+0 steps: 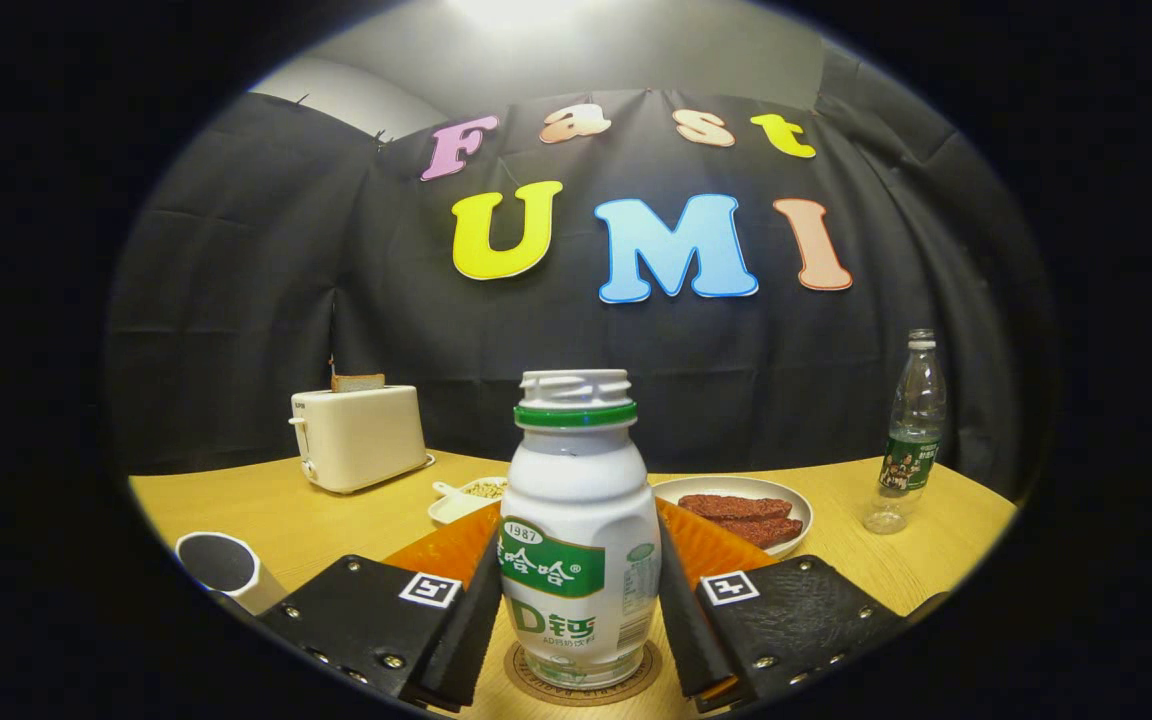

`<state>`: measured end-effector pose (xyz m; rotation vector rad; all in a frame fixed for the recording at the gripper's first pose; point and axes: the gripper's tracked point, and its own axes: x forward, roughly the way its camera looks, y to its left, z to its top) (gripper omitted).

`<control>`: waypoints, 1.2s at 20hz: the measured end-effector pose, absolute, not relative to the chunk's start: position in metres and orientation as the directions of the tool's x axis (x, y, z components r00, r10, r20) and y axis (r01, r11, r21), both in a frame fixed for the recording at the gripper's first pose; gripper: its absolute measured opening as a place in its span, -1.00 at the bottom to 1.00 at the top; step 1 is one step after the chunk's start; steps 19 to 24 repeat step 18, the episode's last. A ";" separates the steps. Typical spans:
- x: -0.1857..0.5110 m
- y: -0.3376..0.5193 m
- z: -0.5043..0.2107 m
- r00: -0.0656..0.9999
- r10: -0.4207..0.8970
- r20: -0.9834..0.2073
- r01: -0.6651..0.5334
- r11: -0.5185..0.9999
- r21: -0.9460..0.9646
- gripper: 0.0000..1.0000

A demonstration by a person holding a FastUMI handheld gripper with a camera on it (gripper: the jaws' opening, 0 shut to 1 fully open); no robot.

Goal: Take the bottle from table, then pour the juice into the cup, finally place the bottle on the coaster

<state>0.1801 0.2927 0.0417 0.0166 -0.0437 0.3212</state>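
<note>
While the bottle (576,530) stands upright on the round cork-like coaster (582,680), the gripper (576,620) has one finger at each of its flanks; the pads lie right against the label, though whether they press or merely flank it I cannot tell. White, squat and waisted, the bottle carries a green neck ring under a ribbed, uncapped mouth. Its clear base shows the coaster's rim through it. Behind it lies a glossy orange plate (716,545), partly hidden. Left of the fingers stands a white cylindrical cup (226,570), its opening dark. Farther back on the smooth wooden table (336,520) sit a boxy cream toaster (361,438) holding bread, a small white dish (466,497) of grains, a white plate (786,495) with brown strips, and a clear plastic water bottle (908,430).
</note>
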 end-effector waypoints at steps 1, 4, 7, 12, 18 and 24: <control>0.179 0.292 0.046 0.950 0.306 0.059 -0.308 0.951 0.014 0.46; 0.178 0.290 0.050 0.957 0.283 0.063 -0.284 0.959 0.000 0.99; 0.168 0.285 0.064 0.963 0.261 0.065 -0.262 0.965 0.010 0.99; 0.138 0.275 0.091 0.974 0.216 0.068 -0.216 0.976 -0.002 0.99; 0.089 0.260 0.134 0.979 0.190 0.068 -0.190 0.982 -0.006 0.99; 0.089 0.260 0.134 0.979 0.190 0.068 -0.190 0.982 -0.006 0.99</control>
